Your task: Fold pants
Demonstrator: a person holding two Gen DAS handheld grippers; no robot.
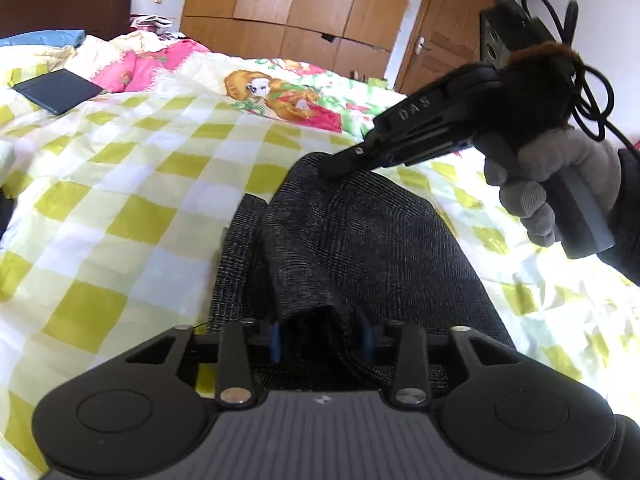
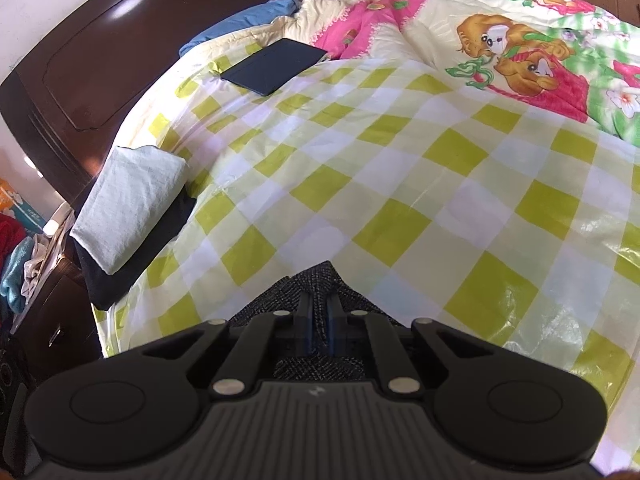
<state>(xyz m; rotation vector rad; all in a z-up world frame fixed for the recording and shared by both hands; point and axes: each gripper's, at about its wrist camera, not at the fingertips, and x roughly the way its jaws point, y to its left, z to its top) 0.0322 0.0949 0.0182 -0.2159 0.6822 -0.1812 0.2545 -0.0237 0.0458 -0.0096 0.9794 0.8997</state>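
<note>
I see pants [image 1: 360,240] on checkered bed [image 1: 120,200], long axis running near to far. Left hand-held gripper [image 1: 324,338] pinching near bunched fold; right hand-held gripper [image 2: 319,316] pressed together on far corner.

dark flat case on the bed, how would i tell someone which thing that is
Start at the dark wooden headboard and come onto the yellow-checked bedspread. Near its far edge, beside the pink quilt, lies the dark flat case. It is thin, rigid and rectangular, unlike the soft folded white cloth.
</note>
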